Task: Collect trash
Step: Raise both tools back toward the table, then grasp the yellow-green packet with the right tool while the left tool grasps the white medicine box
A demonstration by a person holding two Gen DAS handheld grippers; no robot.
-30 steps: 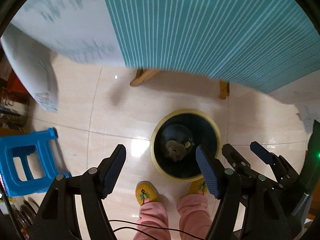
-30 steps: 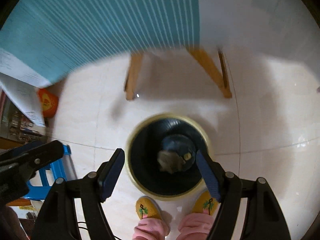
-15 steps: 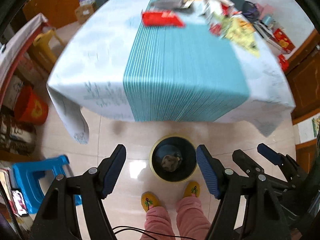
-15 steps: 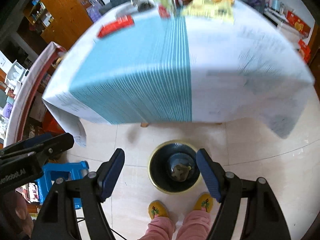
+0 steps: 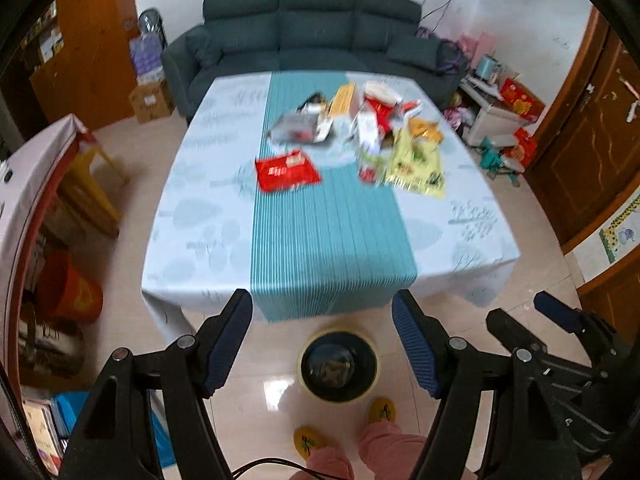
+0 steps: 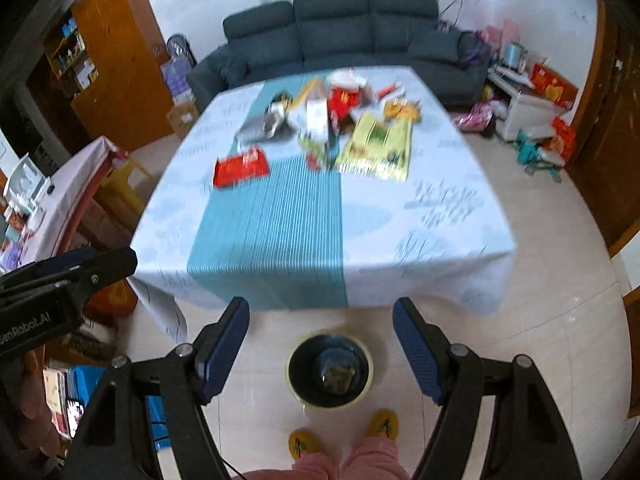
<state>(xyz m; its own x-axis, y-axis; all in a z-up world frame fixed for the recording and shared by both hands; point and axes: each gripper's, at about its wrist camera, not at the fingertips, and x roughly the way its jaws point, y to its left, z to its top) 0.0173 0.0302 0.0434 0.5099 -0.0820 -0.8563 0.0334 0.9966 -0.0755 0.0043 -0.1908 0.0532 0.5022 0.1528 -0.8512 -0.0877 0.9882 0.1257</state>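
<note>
I hold my left gripper (image 5: pixel 322 344) and right gripper (image 6: pixel 320 346) wide apart and empty above a bin (image 6: pixel 330 370) on the floor by my slippers (image 6: pixel 386 424), while wrappers (image 6: pixel 374 148) lie scattered on the table (image 6: pixel 440 216) beyond.

On the floor at six o'clock stands a bin (image 5: pixel 338 364), just before a person's slippers (image 5: pixel 382 410). The table (image 5: pixel 208 216) lies beyond it at twelve, wrappers (image 5: pixel 286 170) heaped on its far half. Behind the table sits a sofa (image 5: pixel 312 28).
</note>
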